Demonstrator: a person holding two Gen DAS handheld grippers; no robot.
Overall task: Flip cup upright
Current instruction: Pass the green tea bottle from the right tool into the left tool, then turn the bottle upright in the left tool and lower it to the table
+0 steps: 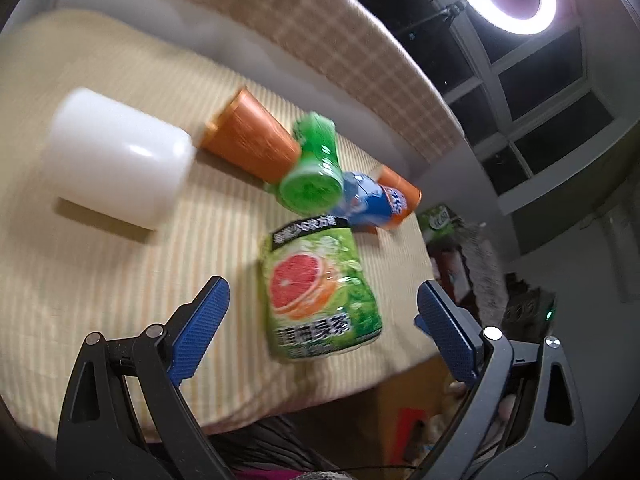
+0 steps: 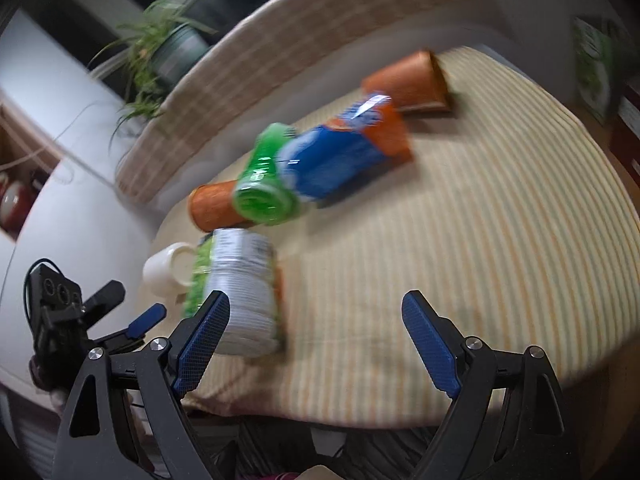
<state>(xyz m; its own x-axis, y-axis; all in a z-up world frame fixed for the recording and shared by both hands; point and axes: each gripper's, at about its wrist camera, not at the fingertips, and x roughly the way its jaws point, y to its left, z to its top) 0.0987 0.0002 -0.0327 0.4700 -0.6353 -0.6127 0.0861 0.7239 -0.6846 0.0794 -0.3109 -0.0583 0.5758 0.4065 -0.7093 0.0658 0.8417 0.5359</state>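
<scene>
Cup mouth shows from right wrist; left hides it

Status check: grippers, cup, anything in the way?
Left gripper open, empty; right gripper open, empty. White mug untouched on the striped cloth. Grapefruit can sits between left fingers.

glossy white mug on matt, ribbed striped cloth.

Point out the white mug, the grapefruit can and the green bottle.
white mug (image 1: pixel 116 156), left wrist view, on its smooth side wall.
grapefruit can (image 1: pixel 316 288), left wrist view, on the label by the grapefruit picture.
green bottle (image 2: pixel 262 196), right wrist view, on its round green end.
</scene>
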